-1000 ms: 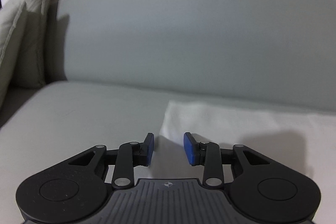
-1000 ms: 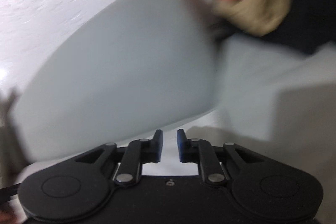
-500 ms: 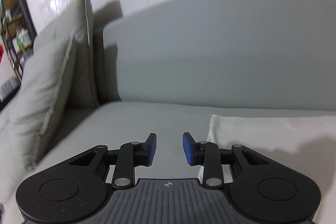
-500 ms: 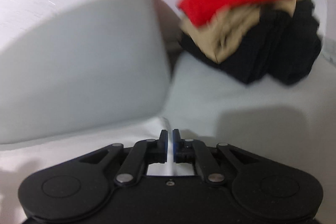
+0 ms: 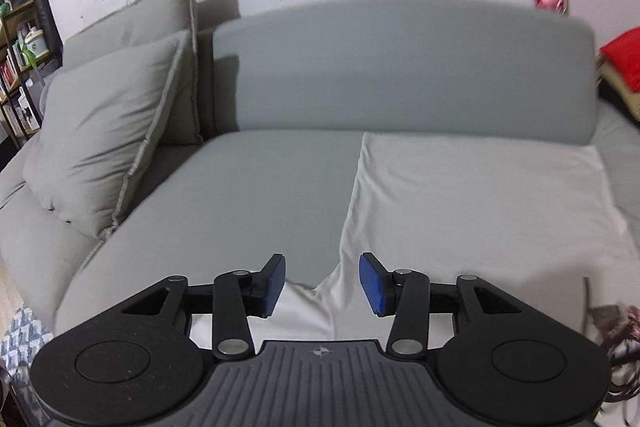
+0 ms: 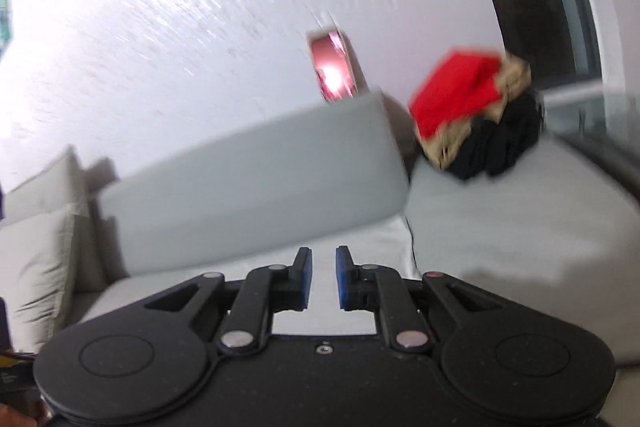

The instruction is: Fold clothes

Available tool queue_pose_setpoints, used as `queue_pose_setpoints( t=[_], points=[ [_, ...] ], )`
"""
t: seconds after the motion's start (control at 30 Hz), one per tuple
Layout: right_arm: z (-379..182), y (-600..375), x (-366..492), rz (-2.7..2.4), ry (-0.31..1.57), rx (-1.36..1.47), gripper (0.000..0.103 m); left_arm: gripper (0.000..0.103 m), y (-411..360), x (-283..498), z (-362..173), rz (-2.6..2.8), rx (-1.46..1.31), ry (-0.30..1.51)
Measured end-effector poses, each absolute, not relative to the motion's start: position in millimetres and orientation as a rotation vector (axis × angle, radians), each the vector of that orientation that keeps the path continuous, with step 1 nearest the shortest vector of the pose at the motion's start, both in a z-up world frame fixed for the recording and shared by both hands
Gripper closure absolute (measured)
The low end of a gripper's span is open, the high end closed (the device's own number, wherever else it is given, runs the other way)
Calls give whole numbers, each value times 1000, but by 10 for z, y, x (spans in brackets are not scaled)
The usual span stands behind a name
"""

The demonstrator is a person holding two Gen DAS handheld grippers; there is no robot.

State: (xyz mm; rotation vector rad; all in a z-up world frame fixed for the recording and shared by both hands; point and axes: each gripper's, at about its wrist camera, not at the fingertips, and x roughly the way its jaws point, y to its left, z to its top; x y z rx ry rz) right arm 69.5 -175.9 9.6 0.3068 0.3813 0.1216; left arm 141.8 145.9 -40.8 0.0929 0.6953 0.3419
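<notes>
Grey sofa (image 5: 256, 187) held a white garment (image 5: 472, 203) against its backrest. My left gripper (image 5: 322, 283) hung released above the garment's near corner; my right gripper (image 6: 322, 277) gaped narrowly, empty.

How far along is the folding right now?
Done: a stack of folded clothes sits at the sofa's far end. In hand: nothing; the left gripper and right gripper are both open. Left: the white garment lies flat on the seat, apparently unfolded.
</notes>
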Motion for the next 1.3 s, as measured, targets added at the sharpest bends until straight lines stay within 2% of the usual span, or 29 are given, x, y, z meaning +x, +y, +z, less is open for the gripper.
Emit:
queue_pose_setpoints(
  t=[0.1,0.17,0.2,0.23,0.3,0.4,0.47,0.5,0.53,0.57,0.63,0.7,0.8,0.87,1.07,1.13,1.3],
  points=[
    [332,-1819,346,140,346,306,83,58,1447,1127,-163,326,86,650],
    [359,-1885,260,145,348,309,77,51,1428,961,-43,321,92,616],
    [372,-1918,218,147,348,311,75,45,1412,916,-31,323,105,603],
    [386,-1951,175,149,349,313,70,41,1397,913,-80,329,124,611],
    [354,-2020,134,152,369,319,66,41,1379,907,-231,331,151,642],
    [-157,-2106,281,139,539,349,61,41,1441,958,-651,306,142,729],
    [-584,-2147,351,97,638,367,62,44,1529,960,-932,331,126,735],
    [-781,-2159,380,72,678,368,64,51,1572,963,-1063,340,115,738],
    [-943,-2160,414,50,713,362,79,67,1601,989,-1102,314,70,747],
    [-1051,-2157,457,40,748,378,91,70,1630,1015,-1141,287,25,756],
    [-1065,-2086,533,152,726,436,91,63,1619,1052,-1169,217,-10,732],
    [-1111,-1921,629,245,704,395,90,60,1523,1148,-1242,203,65,732],
    [-1343,-1708,854,217,820,299,90,59,1493,1343,-1487,274,164,854],
    [-1466,-1713,919,193,877,291,103,53,1527,1349,-1540,338,202,864],
    [-1521,-2151,850,-170,900,255,103,53,1735,1162,-1511,477,249,864],
    [-1461,-2218,757,-145,880,244,103,54,1806,1009,-1424,447,200,831],
    [-1303,-2030,516,4,815,225,90,55,1763,580,-1194,216,54,714]
  ],
)
